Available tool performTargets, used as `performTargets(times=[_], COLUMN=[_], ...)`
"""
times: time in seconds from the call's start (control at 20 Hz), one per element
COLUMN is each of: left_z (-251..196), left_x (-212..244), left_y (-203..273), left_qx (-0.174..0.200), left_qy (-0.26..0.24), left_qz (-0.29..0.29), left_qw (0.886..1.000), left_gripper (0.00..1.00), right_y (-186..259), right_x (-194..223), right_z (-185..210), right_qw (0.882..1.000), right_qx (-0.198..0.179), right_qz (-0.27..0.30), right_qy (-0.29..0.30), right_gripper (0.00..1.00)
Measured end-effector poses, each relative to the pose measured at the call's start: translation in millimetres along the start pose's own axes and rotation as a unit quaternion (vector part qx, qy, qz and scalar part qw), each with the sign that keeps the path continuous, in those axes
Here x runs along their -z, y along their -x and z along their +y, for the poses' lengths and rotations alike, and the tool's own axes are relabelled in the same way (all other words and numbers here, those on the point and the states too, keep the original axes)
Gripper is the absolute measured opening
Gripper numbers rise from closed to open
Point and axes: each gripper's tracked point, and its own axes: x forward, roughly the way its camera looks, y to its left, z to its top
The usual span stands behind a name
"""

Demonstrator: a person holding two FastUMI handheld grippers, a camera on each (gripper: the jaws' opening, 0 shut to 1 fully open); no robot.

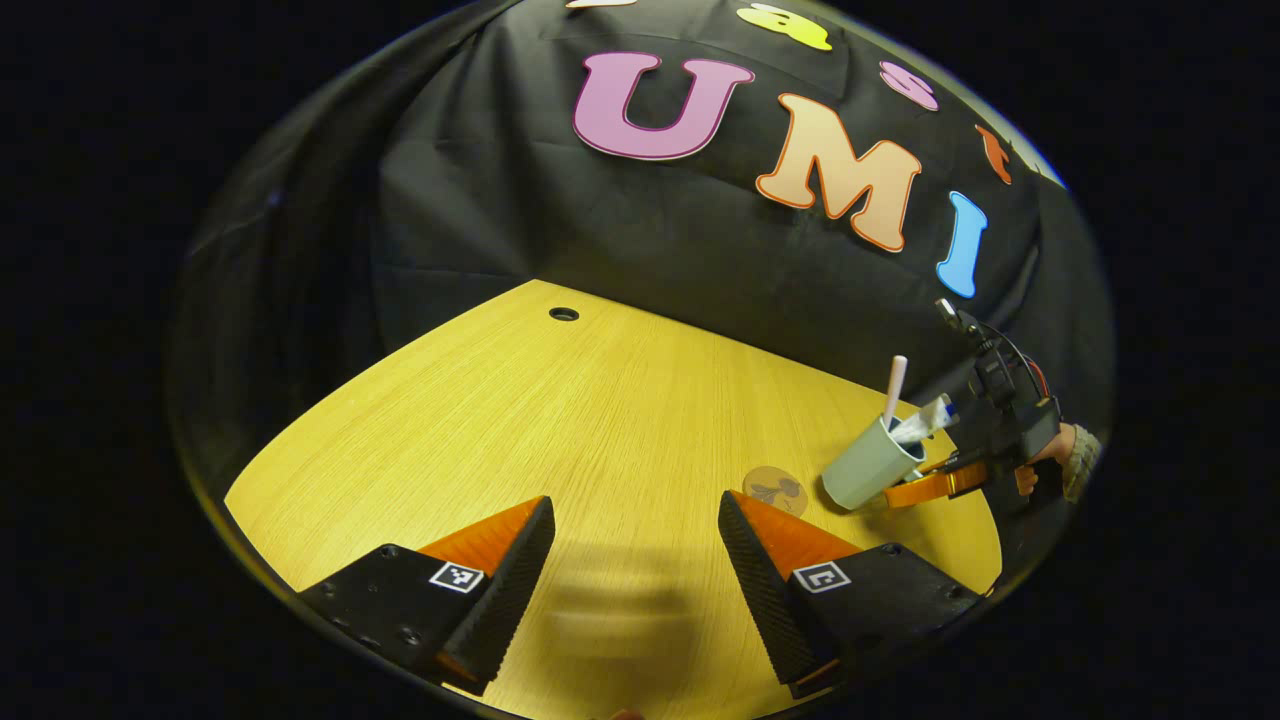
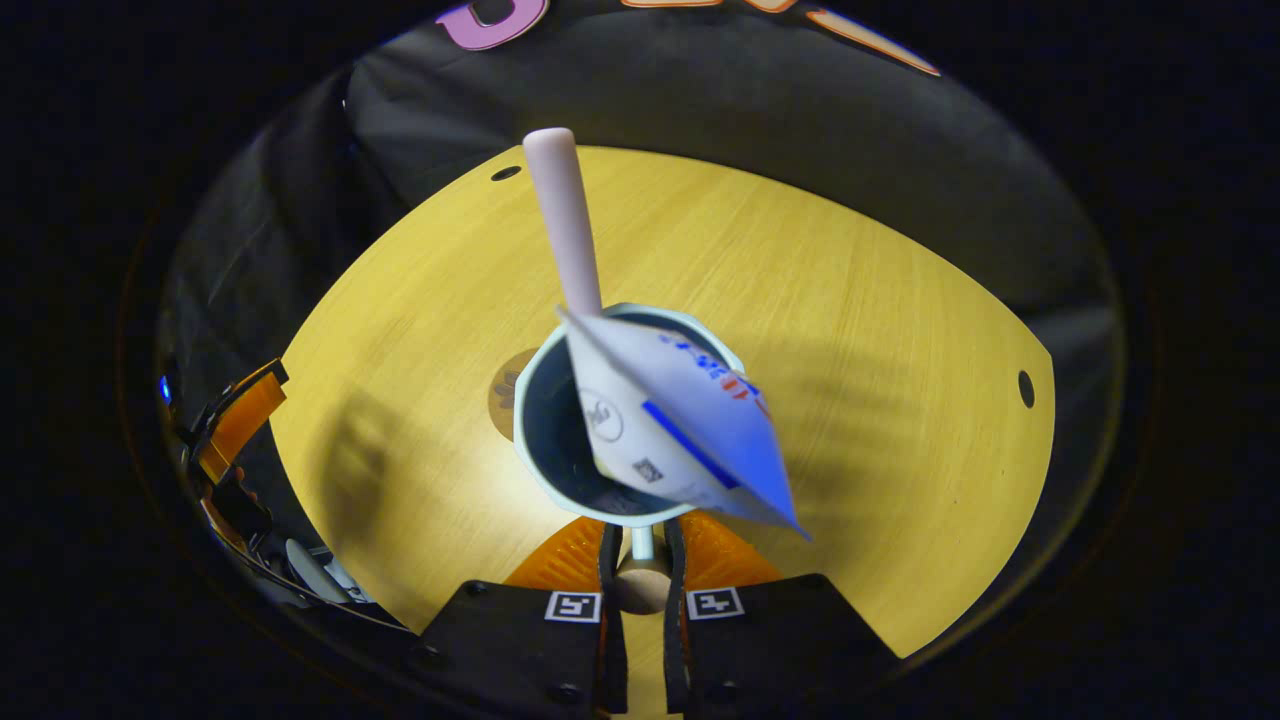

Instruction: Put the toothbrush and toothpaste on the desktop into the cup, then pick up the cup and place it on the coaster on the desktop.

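- The right gripper (image 2: 641, 560) pinches the handle of the pale green ceramic cup (image 2: 560, 470), its fingers pressed close on it; the handle is mostly hidden between them.
- The cup, seen tilted off the yellow wooden desktop (image 1: 560, 420), holds a pink-handled toothbrush (image 2: 565, 220) and a white-and-blue toothpaste tube (image 2: 680, 430); the brush head is hidden inside.
- The round brown coaster (image 1: 775, 488) lies just beside the cup, partly covered in the right gripper view.
- The left gripper (image 1: 635, 560) hangs spread wide, holding nothing.

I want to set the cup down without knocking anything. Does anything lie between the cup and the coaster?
Nothing visible does. The right gripper holds the cup, toothbrush and toothpaste inside it, just beside the coaster. Only bare desktop shows between them, and the left gripper hangs open, well short of the coaster.
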Motion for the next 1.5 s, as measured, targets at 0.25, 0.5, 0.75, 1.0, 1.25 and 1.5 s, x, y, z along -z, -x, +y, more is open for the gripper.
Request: performTargets(times=[0.25,0.5,0.75,1.0,1.25,1.5], left_z=[7,25,51,69,66,53], left_x=[-4,11,21,19,14,11], left_y=[0,13,21,19,14,17], left_qx=[0.007,-0.002,-0.025,-0.043,-0.038,-0.024], left_qy=[0.001,0.013,0.028,0.044,0.033,0.024], left_qz=[0.002,0.015,0.026,0.024,0.022,0.020], left_qw=[1.000,1.000,0.999,0.998,0.998,0.999], left_gripper=[0.95,0.96,0.95,0.96,0.96,0.96], right_y=[-3,-5,-2,-3,-2,14], right_x=[-5,-3,-4,-2,1,-2], right_z=[6,7,7,7,14,30], right_qw=[0.999,0.999,0.998,0.997,0.997,0.998], right_qx=[-0.013,-0.007,0.001,0.007,-0.004,-0.031], right_qz=[0.008,0.024,0.039,0.045,0.049,0.024], right_qy=[0.031,0.047,0.055,0.057,0.056,0.053], right_gripper=[0.17,0.14,0.14,0.14,0.26,0.63])
